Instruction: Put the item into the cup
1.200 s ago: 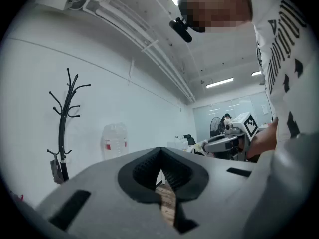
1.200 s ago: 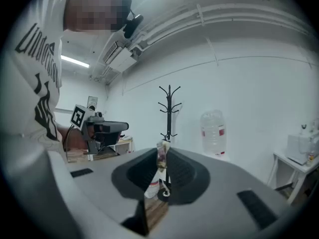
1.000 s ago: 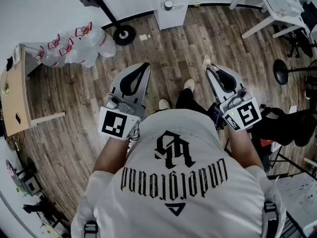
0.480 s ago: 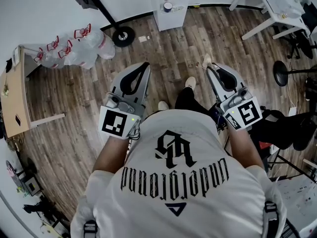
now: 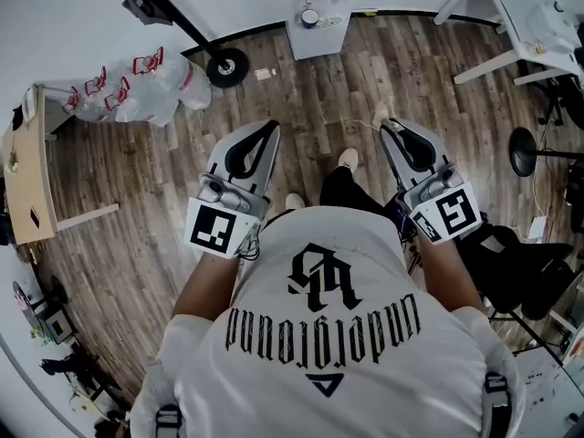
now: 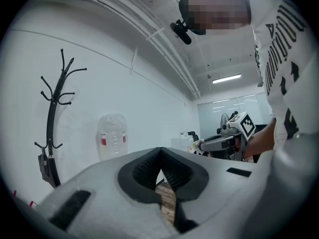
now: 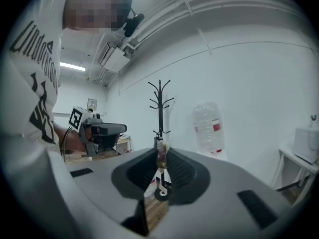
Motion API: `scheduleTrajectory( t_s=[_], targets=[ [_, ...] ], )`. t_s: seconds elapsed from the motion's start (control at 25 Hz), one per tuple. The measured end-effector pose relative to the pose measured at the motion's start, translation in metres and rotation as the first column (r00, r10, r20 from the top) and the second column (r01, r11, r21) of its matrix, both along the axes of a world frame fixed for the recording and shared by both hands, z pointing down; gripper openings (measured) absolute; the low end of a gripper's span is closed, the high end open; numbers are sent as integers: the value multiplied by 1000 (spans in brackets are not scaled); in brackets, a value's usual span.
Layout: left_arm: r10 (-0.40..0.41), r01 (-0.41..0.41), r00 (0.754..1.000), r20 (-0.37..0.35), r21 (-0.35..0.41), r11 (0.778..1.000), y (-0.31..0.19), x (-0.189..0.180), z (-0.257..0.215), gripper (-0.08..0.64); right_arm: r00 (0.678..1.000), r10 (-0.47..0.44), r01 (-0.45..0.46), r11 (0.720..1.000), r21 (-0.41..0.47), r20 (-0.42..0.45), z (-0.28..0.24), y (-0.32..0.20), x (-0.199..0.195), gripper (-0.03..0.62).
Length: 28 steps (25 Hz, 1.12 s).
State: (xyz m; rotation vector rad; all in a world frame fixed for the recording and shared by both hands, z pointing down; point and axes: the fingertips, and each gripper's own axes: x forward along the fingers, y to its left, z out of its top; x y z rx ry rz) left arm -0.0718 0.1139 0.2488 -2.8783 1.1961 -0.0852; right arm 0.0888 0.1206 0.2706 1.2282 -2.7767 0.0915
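Observation:
In the head view I hold both grippers out in front of a white T-shirt, above a wooden floor. My right gripper [image 5: 384, 128] is shut on a small thin item [image 7: 161, 157], a pale, brownish packet pinched upright between the jaw tips. The item shows as a pale speck [image 5: 380, 113] at those tips. My left gripper [image 5: 273, 126] is shut with nothing in it; its tips [image 6: 160, 151] meet. A dark-rimmed cup [image 5: 310, 16] stands on a small white stand [image 5: 319, 36] far ahead, well apart from both grippers.
A coat rack's round base [image 5: 228, 62] and pole stand ahead to the left, beside a heap of plastic bottles [image 5: 137, 85]. A wooden desk [image 5: 23, 172] lines the left edge. White table legs [image 5: 497, 57] and black stands [image 5: 525, 149] fill the right. My shoes [image 5: 348, 158] show between the grippers.
The head view has shifted a little as the person moves; the stand and the floor slide slightly in frame. Both grippers keep their stance, the right one still pinching the item.

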Motion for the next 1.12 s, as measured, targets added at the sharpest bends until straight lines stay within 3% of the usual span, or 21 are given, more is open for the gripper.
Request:
scheduleTrajectory(
  t_s=[0.24, 0.4, 0.64, 0.84, 1.0, 1.12],
  targets=[
    [-17, 18, 1000, 7, -36, 999, -68, 59, 17, 6, 999, -47, 48, 999, -26, 23, 10, -67, 42, 58],
    [-27, 27, 1000, 12, -7, 1000, -106, 94, 18, 6, 995, -89, 89, 996, -21, 37, 9, -99, 65, 58],
    [-44, 45, 998, 40, -26, 999, -140, 126, 18, 6, 992, -105, 106, 994, -14, 70, 6, -134, 97, 58],
    [-57, 57, 998, 41, 7, 998, -168, 127, 20, 6, 991, -112, 114, 993, -21, 79, 12, -161, 98, 58],
    [-63, 64, 997, 33, -40, 997, -193, 119, 27, 6, 991, -117, 120, 992, -39, 69, 19, -186, 88, 58],
    [-63, 63, 998, 21, -30, 998, -220, 105, 32, 6, 992, -109, 112, 992, -56, 63, 28, -213, 76, 58]
  ],
)
